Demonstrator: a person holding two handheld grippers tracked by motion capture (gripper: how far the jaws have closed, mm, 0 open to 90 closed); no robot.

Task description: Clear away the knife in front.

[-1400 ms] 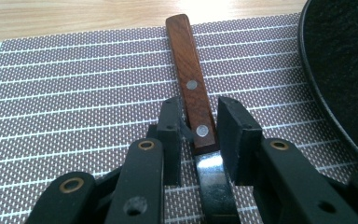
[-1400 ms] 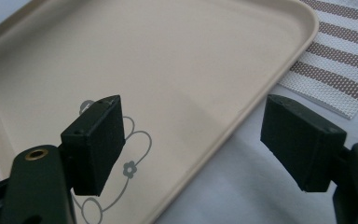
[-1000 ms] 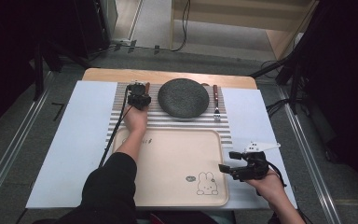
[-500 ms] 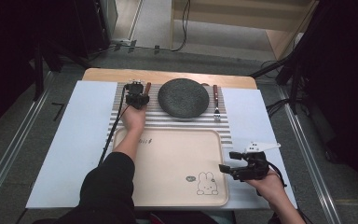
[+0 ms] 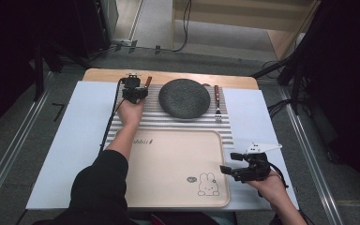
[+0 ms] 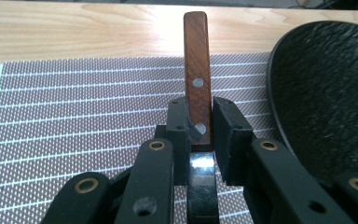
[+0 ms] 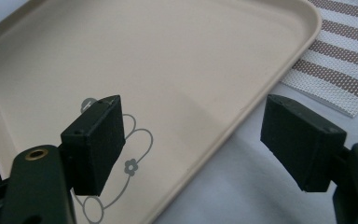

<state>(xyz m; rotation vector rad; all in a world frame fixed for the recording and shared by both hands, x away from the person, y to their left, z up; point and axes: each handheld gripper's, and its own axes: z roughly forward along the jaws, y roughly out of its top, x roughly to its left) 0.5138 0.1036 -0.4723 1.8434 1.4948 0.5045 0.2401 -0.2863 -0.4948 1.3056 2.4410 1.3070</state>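
Observation:
My left gripper [image 5: 133,90] is at the far left of the striped placemat [image 5: 225,129], beside the dark round plate [image 5: 184,97]. It is shut on the near end of a wooden-handled utensil [image 6: 196,60]; the riveted handle points away over the mat toward the wooden table edge [image 6: 74,28]. The utensil's other end is hidden under the gripper. In the left gripper view [image 6: 199,119] both pads press the handle's sides. My right gripper [image 5: 229,162] hovers open at the right rim of the beige tray [image 5: 168,164], with nothing between its jaws [image 7: 191,140].
A fork [image 5: 217,105] with a wooden handle lies on the mat right of the plate. The tray [image 7: 144,56] carries a rabbit drawing [image 5: 207,183] near its front right corner. A pale sheet [image 5: 75,140] covers the table under the mat and tray.
My left gripper has risen a little and drifted toward the table's far edge, keeping the wooden handle in its jaws. The right gripper has stayed where it was.

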